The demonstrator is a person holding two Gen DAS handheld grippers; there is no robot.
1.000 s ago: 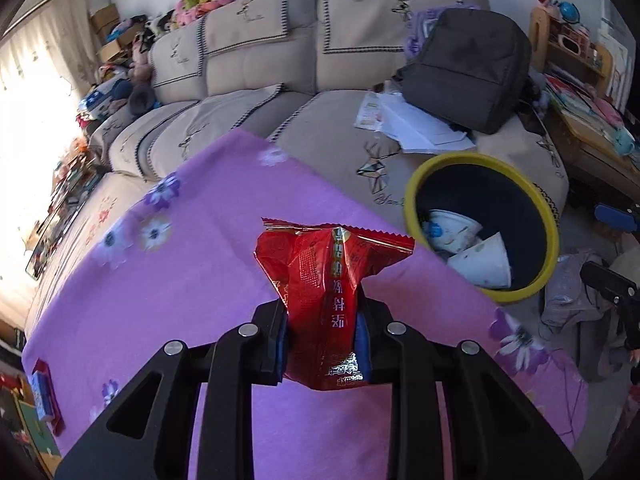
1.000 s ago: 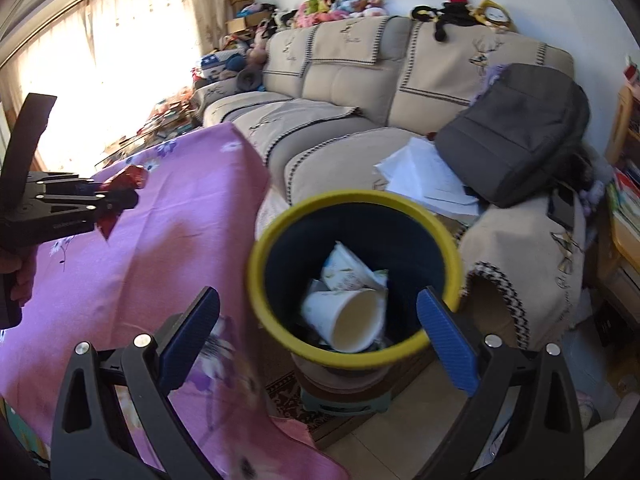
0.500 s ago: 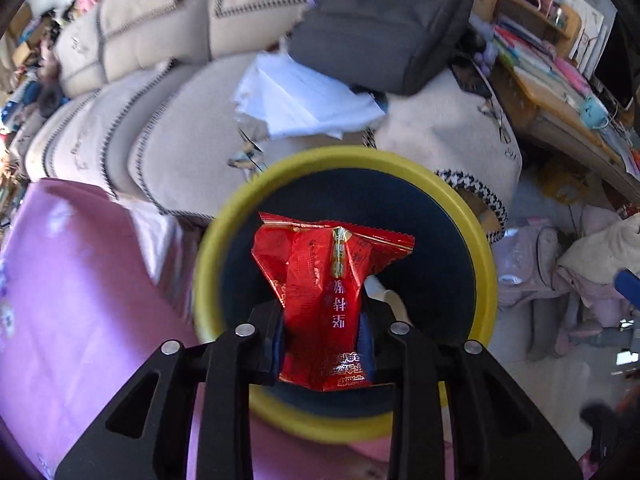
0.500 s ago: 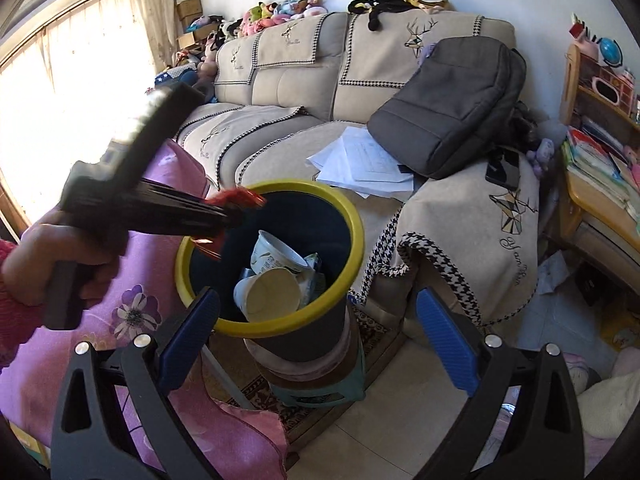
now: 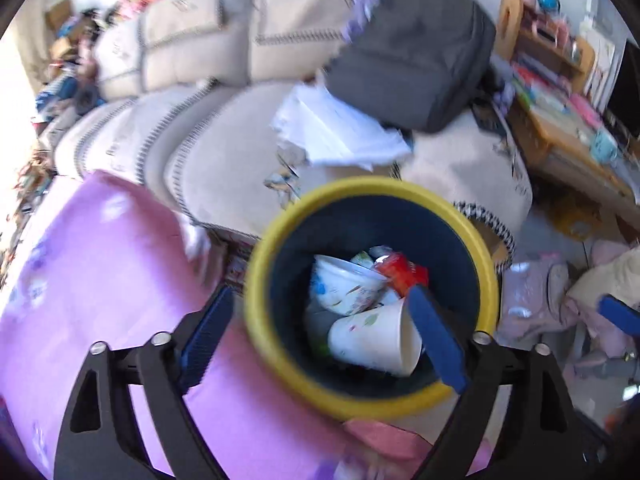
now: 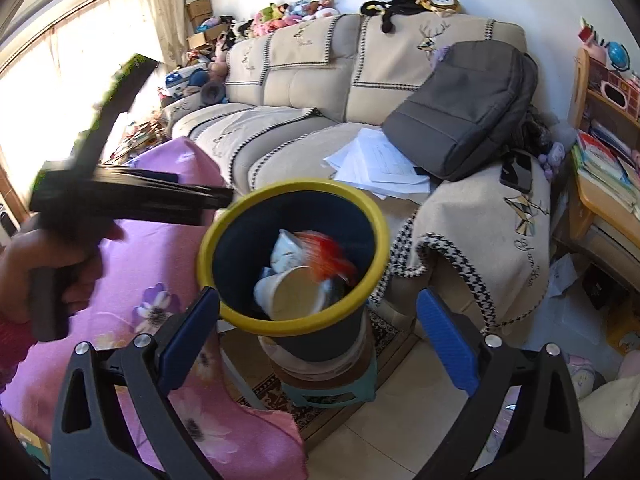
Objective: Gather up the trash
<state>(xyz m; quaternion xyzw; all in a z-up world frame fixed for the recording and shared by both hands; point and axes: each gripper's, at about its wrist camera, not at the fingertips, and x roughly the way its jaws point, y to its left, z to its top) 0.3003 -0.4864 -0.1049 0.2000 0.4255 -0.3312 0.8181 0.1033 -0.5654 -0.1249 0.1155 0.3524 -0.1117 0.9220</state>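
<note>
Drop step. Left gripper (image 5: 320, 332) hangs above the yellow-rimmed bin (image 5: 260, 292), just off the desk (image 5: 100, 280) edge; jaws have just sprung apart, nothing between them. Red snack wrapper (image 5: 400, 274) is below and ahead of it, inside the bin among paper cups (image 5: 372, 340), blurred in the right view, probably falling or just landed. Right gripper (image 6: 316, 344) held near the bin, jaws wide, empty. Next, my guess: take the left gripper back over the desk for another scrap.

Window glare, motion blur, fisheye warp
</note>
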